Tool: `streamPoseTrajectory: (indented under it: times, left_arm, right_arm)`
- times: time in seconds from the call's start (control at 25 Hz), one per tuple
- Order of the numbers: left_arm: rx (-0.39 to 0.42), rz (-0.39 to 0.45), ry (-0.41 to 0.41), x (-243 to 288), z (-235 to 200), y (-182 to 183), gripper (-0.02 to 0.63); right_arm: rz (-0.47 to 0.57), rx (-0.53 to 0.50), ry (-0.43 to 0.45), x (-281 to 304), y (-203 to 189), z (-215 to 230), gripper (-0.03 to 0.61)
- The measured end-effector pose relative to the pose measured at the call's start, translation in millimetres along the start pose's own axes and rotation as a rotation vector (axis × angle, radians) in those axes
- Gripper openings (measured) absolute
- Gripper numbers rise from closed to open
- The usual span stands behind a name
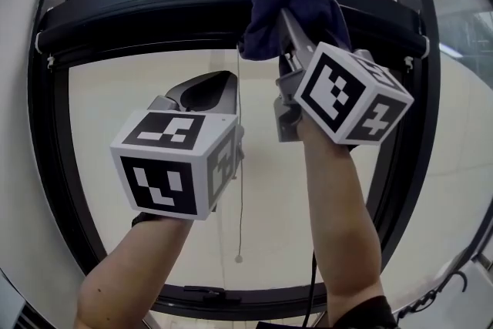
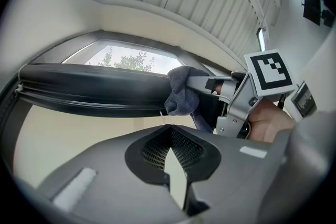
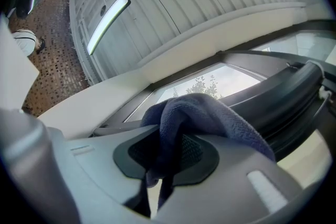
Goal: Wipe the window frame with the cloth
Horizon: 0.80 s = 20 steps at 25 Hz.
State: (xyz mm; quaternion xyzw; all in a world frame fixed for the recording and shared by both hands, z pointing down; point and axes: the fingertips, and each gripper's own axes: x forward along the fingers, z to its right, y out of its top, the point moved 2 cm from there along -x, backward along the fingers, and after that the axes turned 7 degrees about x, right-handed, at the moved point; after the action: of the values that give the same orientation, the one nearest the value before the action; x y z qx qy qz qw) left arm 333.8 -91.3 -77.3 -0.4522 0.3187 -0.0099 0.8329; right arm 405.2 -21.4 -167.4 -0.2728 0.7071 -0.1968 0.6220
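We see right gripper point(image 3: 167, 150) clamped on dark blue cloth point(image 1: 296, 5). Cloth bunched over jaw tips, against black crossbar of window frame point(image 1: 139, 18), right of centre. Left gripper point(image 2: 169, 135) lower, just beside; jaw tips together, nothing between. Thin cord point(image 1: 239, 173) hangs between grippers.

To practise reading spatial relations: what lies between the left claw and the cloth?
A thin hanging cord, seen in the head view, runs down between the left claw and the cloth gripped by the right claw; otherwise the stretch is bare.
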Motion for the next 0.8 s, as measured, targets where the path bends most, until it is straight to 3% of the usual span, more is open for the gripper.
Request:
streamPoseTrajectory:
  times: [0.48, 0.8]
  left_arm:
    - [-0.037, -0.015, -0.029, 29, 47, -2, -0.006]
    - [-0.067, 0.023, -0.061, 50, 92, 8, -0.006]
  right_arm:
    - [0.001, -0.044, -0.033, -30, 26, 55, 0.071]
    - [-0.010, -0.090, -0.071, -56, 45, 100, 0.069]
